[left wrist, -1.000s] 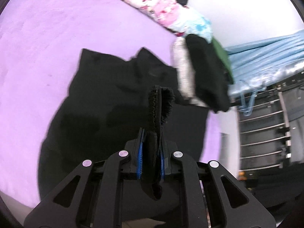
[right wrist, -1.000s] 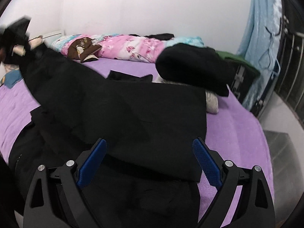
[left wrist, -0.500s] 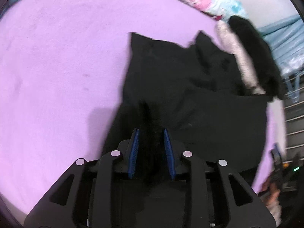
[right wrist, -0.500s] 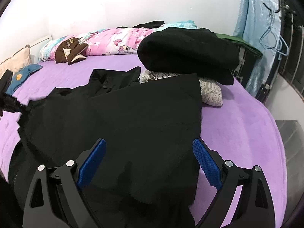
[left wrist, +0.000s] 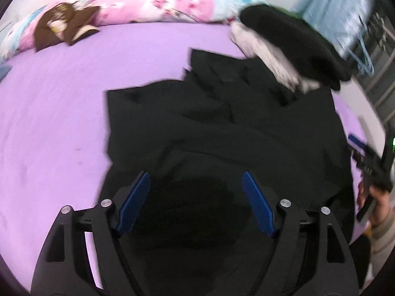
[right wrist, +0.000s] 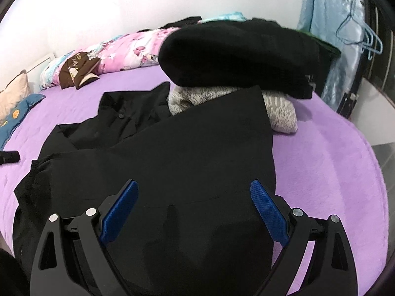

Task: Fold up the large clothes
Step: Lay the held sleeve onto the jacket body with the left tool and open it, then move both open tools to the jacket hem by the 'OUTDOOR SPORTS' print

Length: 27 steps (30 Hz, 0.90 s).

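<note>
Side fold laid on coat [right wrist: 187, 162]. Left gripper [left wrist: 196, 197] jaws just opening, nothing between; right gripper [right wrist: 195, 212] released, empty. Next: grasp hem, fold toward collar.

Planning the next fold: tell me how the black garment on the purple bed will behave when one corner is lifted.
The black garment is probably floppy: it lies in soft overlapping layers and creases, so a lifted corner would likely drape and drag the rest. It looks large, spreading across much of the purple bed, so probably fairly heavy. Its collar end may bunch up.

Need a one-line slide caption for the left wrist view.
Left gripper open above black garment spread on purple bed.
</note>
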Tool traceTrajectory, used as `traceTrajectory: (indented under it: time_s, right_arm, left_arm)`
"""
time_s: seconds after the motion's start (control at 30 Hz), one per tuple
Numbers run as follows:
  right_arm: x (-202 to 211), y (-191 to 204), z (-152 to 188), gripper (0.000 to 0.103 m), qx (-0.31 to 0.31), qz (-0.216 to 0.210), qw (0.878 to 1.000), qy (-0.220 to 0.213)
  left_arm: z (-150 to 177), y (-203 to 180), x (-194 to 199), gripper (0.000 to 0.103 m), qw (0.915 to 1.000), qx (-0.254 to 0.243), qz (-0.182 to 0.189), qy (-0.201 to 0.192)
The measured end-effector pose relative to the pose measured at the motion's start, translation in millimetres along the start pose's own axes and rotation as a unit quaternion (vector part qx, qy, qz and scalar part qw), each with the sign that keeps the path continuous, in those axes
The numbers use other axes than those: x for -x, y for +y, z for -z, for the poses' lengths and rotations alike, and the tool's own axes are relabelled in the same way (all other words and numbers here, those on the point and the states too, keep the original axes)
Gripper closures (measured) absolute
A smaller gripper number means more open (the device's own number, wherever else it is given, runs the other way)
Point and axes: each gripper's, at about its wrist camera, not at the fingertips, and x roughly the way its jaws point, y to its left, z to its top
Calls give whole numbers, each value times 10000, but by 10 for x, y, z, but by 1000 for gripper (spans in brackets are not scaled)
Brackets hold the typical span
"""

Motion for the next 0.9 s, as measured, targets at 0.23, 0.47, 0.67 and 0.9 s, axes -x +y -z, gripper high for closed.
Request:
traceTrajectory:
  time_s: [0.23,0.47,0.67,0.9]
  right_arm:
    - [-548,-230,195,12,-316,-46,9968,735]
    - [-804,-179,324,7,-101,-44,9952,975]
    - [-352,-108,235,7,-83,-101,9969,778]
    - [407,-176,405,7,-144,-143,9990,402]
  left_arm:
    - [258,133,-677,28,9975,444,76,536]
    - [333,301,-853,27,9969,446,281,591]
    - [350,274,-444,22,9975,592,121,374]
    - [730,366,174,21,9980,608,-15,144]
